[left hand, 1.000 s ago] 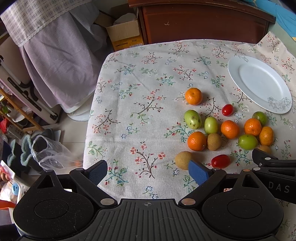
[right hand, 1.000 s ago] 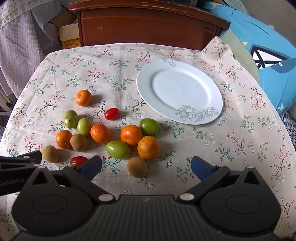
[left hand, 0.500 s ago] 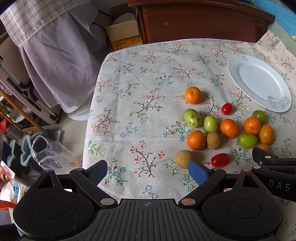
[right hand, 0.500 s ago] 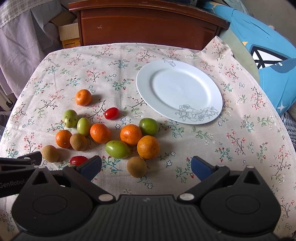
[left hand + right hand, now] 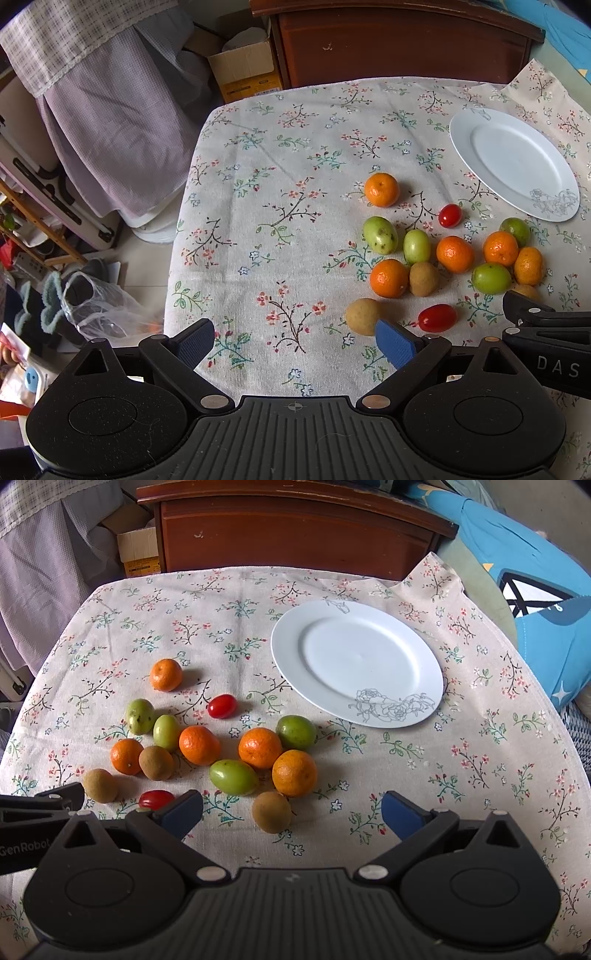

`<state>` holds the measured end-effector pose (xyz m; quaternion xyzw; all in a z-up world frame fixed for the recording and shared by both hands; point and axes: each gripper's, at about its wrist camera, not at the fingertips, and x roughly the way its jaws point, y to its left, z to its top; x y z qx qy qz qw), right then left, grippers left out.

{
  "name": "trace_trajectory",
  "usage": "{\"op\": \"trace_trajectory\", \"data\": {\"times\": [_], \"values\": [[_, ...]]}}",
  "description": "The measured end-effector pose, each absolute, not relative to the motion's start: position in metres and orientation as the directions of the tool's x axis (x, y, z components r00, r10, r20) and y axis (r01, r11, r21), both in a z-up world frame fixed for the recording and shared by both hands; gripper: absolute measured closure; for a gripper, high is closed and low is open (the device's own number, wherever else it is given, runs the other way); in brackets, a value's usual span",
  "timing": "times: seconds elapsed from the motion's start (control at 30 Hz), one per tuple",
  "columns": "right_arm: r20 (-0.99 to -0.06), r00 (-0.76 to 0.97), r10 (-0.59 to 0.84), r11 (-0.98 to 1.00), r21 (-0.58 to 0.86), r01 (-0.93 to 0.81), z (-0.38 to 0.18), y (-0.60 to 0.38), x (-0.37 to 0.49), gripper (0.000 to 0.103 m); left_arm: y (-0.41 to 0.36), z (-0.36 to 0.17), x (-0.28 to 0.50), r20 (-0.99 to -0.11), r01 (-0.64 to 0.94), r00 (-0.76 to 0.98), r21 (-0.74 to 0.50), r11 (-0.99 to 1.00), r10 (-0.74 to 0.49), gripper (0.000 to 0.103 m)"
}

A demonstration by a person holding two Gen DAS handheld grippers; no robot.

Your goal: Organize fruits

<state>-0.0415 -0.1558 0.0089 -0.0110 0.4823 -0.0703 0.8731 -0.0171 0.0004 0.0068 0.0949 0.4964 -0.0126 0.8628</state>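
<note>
Both grippers, left (image 5: 294, 341) and right (image 5: 291, 812), spread wide, nothing held. Fruit cluster (image 5: 221, 746) lies loose on worktop (image 5: 480, 775), beside empty plate (image 5: 356, 664).

Risk: round fruit rolls if nudged; grippers close together, may collide.

Left view only: worktop's left edge w/ floor clutter. Right view only: blue cushion (image 5: 535, 602).

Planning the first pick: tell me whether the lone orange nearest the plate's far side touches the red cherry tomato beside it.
Apart. The right wrist view shows bare tablecloth between the lone orange and the cherry tomato.
</note>
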Motion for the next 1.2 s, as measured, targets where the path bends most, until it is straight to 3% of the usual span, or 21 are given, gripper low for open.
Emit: {"op": "trace_trajectory", "data": {"times": [0.27,0.8,0.97,1.2], "values": [[-0.836,0.538,-0.108,0.992,-0.058,0.108,0.009,-0.164,-0.044,0.001,-0.004,0.007,-0.019,-0.855,0.137,0.517,0.135,0.981,0.045,0.008],[-0.788,0.612,0.071,0.97,0.197,0.142,0.033,-0.233,-0.073,0.001,0.023,0.024,-0.037,-0.834,0.185,0.547,0.043,0.982,-0.067,0.007],[-0.787,0.613,0.067,0.965,0.206,0.16,0.032,-0.239,-0.089,0.001,0.032,0.023,-0.051,-0.826,0.211,0.562,0.093,0.973,-0.043,0.007],[-0.782,0.616,0.094,0.973,0.204,0.11,0.025,-0.228,-0.105,0.001,0.031,0.014,-0.054,-0.815,0.256,0.573,0.074,0.964,-0.09,0.007]]}}
